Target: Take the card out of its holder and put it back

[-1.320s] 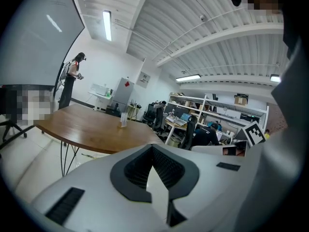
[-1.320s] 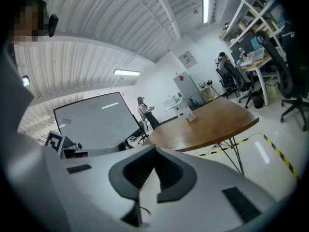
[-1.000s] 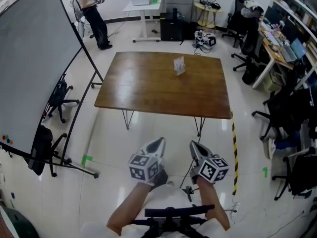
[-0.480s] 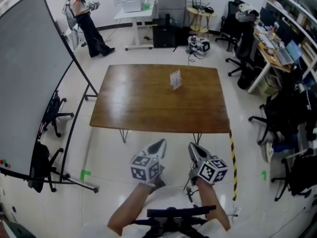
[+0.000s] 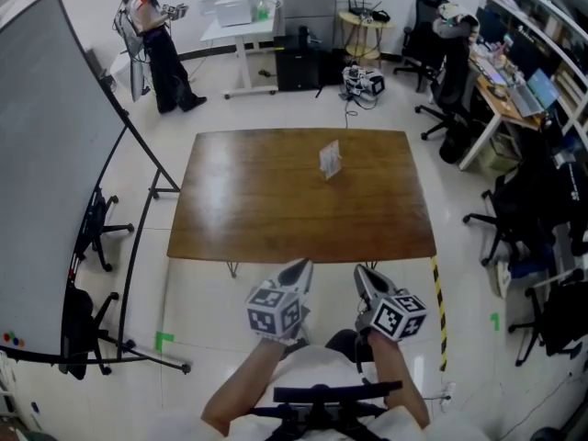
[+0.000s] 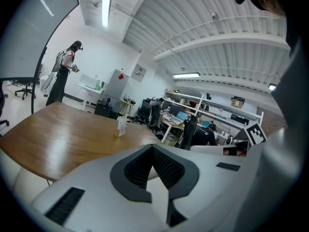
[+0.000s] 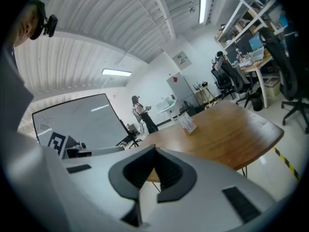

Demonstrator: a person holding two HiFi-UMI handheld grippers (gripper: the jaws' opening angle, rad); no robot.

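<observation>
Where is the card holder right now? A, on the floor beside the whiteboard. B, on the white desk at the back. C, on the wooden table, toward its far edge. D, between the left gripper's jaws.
C: the card holder stands on the wooden table near its far edge, while the left gripper and right gripper are empty, short of the near edge.

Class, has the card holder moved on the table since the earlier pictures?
No. The card holder stands at the same spot near the table's far edge, right of centre; only the whole view has shifted.
</observation>
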